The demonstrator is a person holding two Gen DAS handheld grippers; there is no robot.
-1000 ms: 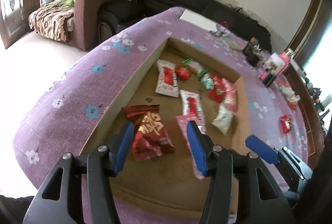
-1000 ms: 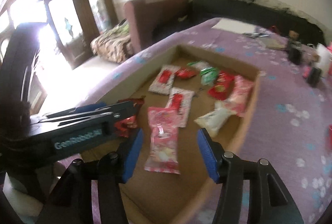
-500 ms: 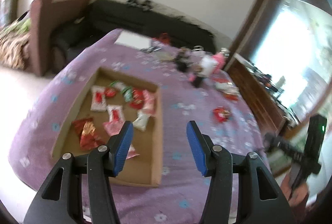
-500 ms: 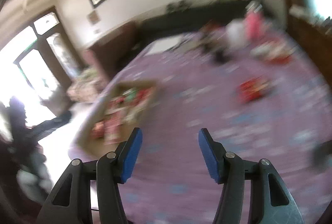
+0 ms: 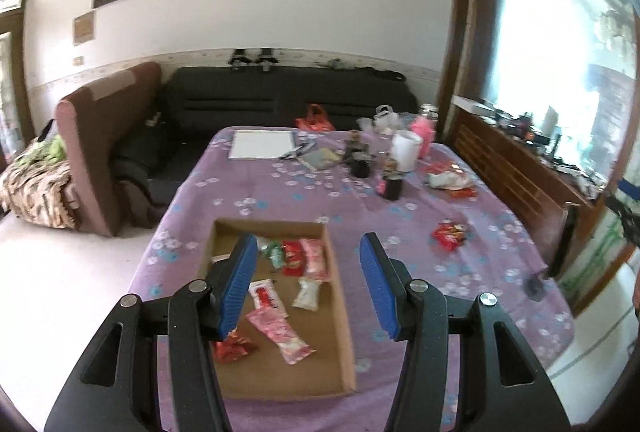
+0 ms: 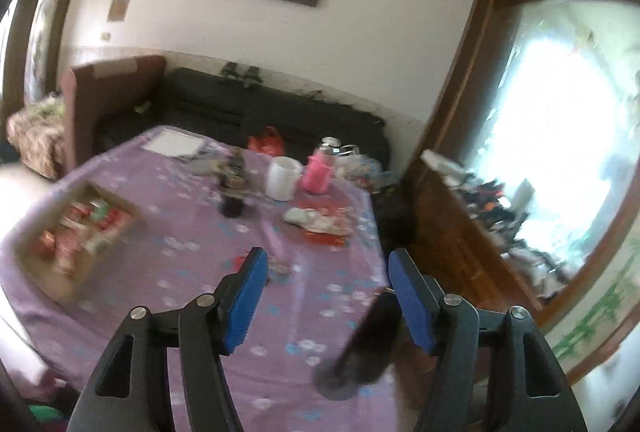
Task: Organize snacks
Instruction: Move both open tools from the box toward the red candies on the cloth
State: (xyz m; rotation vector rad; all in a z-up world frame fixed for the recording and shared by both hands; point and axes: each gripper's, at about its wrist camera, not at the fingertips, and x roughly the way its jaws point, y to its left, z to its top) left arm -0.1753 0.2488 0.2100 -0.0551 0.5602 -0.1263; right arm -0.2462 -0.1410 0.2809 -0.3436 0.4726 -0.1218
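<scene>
Table [image 5: 280, 192], draped in a purple flowered cloth: the field on which I work, seen from both wrist views. On its near left part lies the shallow cardboard tray [image 5: 344, 332], where the gathered snacks already rest: red, pink, green and white packets scattered loosely over its floor.

Far end of the table: a white mug [image 6: 282, 178], a pink bottle [image 6: 318, 172] and dark jars, clutter that I judge to be no part of the sorting and best skirted.

Loose red snack packet [image 5: 450, 234]: it lies on the cloth well apart from the tray, toward the right edge, and I take it for my next target. In the right wrist view only a blurred red scrap peeps past my left blade, so I cannot confirm it there.

My right gripper [image 6: 326, 300]: jaws opening, nothing between them, hovering above the cloth. To do this step well I should let them spread wider than the packet, come down over its middle, and pinch the crinkly wrapper flat rather than by a corner, since foil slips. A dark blurred object at the table's near right edge may snag my approach.

My left gripper [image 5: 306, 286]: jaws parted and empty, poised over the tray. I judge it best kept clear.
</scene>
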